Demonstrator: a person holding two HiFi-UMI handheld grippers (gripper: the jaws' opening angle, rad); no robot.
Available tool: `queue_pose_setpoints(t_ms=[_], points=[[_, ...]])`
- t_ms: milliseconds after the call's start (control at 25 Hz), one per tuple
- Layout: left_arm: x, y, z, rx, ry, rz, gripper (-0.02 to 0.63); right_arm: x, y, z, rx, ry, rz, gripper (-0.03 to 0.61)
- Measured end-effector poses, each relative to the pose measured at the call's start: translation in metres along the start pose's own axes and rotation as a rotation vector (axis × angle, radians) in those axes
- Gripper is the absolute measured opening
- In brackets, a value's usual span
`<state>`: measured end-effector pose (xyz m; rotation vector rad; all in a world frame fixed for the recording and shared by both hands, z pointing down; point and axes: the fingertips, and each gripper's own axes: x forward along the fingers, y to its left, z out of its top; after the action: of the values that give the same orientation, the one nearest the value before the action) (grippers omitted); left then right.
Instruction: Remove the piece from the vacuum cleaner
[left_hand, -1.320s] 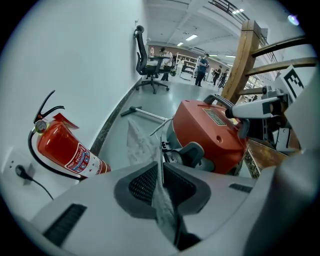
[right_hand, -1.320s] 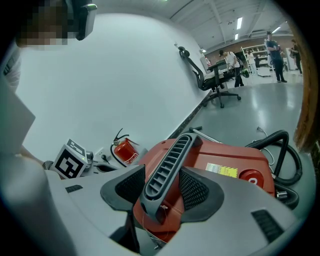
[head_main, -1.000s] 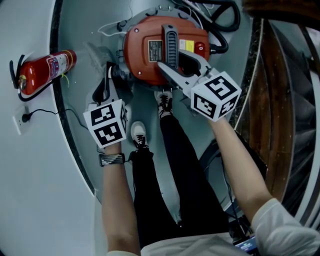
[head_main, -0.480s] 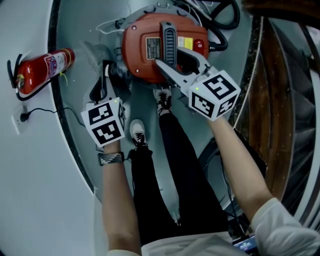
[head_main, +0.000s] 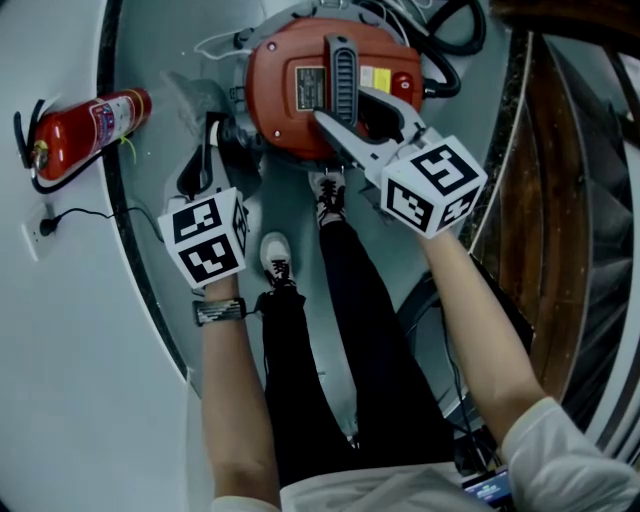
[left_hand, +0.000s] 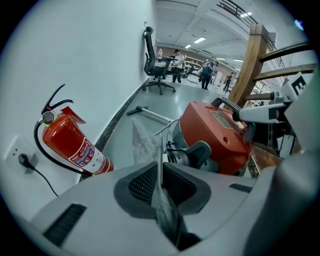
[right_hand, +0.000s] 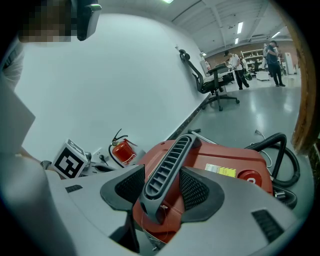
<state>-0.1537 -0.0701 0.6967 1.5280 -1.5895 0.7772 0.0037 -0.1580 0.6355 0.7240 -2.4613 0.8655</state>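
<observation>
little has changed over the last second: the left gripper (left_hand: 159, 170) stays pinched on the thin translucent piece (left_hand: 144, 144) beside the vacuum (head_main: 290, 125), and the right gripper (right_hand: 162, 187) stays clamped on its handle (right_hand: 170, 157) (likely a bracing hold), so the piece seems not yet pulled away. the print on the plate (head_main: 310, 87), the yellow sticker (head_main: 375, 78) and the extinguisher (head_main: 85, 125) is too small to read.

Your red canister vacuum (head_main: 295, 115) stands on the floor (head_main: 150, 50), dark ribbed handle (head_main: 340, 75) on top, its thin grey piece (left_hand: 162, 210) at the side pinched in your left hand-held gripper (left_hand: 160, 172).
</observation>
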Motion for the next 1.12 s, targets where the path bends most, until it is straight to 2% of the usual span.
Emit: queue_pose_setpoints(t_ms=[1120], points=[[-0.0010,0.0072,-0.0003,-0.044,0.000,-0.013,0.038,0.0002,0.0005,0.0006,-0.002,-0.004,-0.003,0.210]])
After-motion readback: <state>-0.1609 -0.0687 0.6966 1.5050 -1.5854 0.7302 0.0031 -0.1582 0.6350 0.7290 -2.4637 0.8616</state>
